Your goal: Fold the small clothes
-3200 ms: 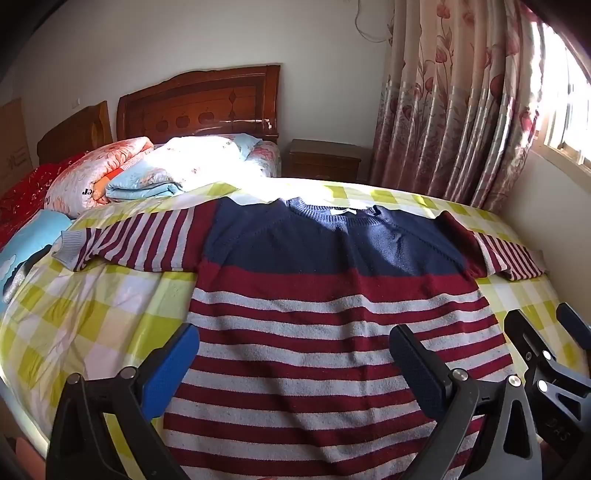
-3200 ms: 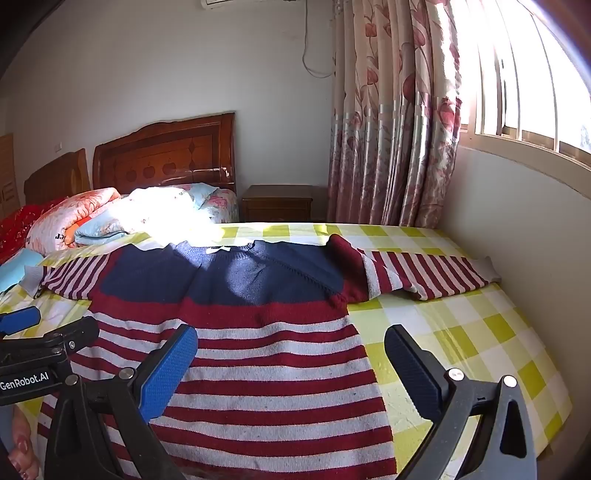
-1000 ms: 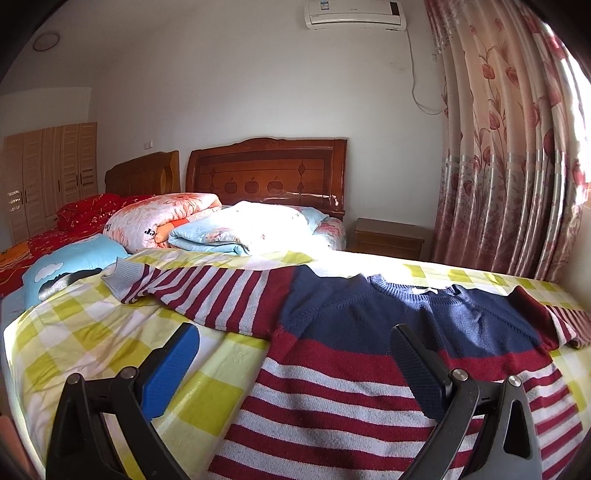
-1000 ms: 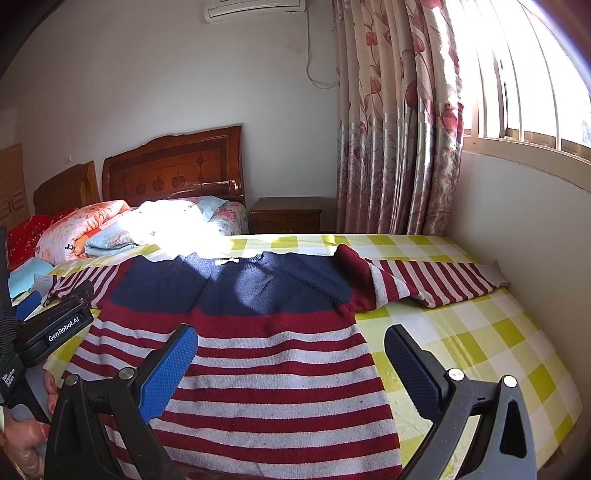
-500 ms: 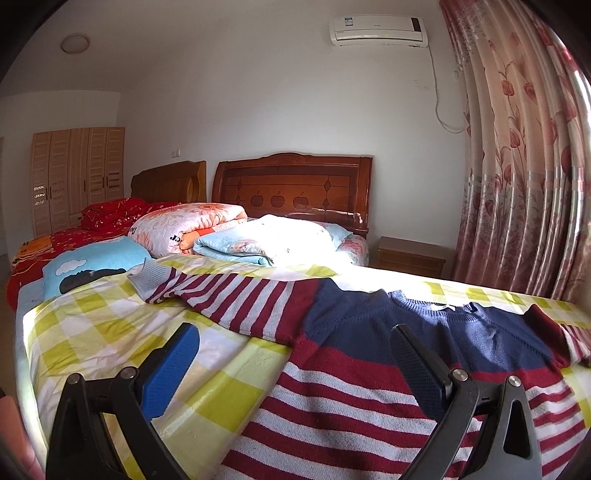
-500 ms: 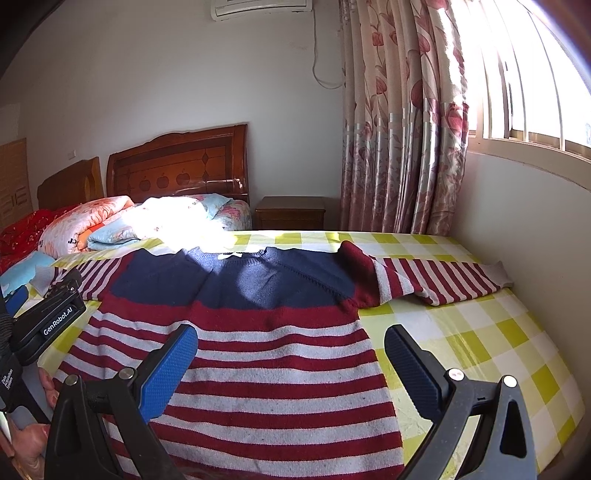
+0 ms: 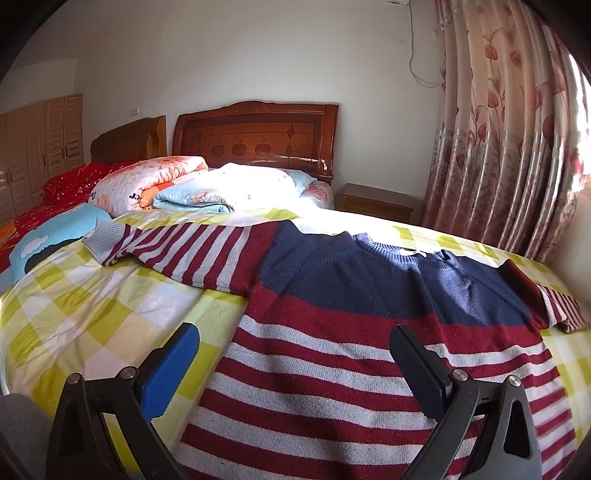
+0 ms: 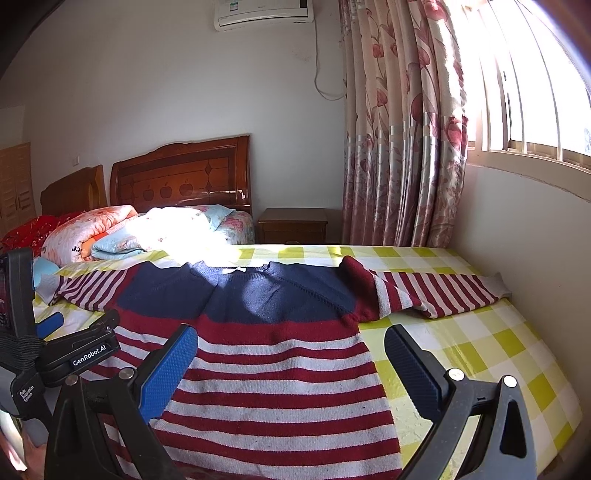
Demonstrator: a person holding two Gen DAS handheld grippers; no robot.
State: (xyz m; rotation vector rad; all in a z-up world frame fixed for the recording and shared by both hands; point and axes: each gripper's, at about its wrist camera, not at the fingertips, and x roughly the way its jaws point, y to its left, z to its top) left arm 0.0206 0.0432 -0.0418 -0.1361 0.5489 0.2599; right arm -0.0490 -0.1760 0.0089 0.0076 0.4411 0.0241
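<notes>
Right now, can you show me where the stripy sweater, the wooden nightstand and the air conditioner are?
striped sweater (image 8: 273, 373), right wrist view, on the red and white stripes of its body.
nightstand (image 8: 293, 226), right wrist view, on its front panel.
air conditioner (image 8: 263, 11), right wrist view, on its white casing.

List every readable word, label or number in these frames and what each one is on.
"GenRobot.AI": white label on the black left gripper, seen in the right wrist view.
White print lower on that gripper's body: too small to read.
Black letters on the rolled pink floral quilt: partly hidden, unreadable.
Sticker on the white wall air conditioner: blurred.
</notes>
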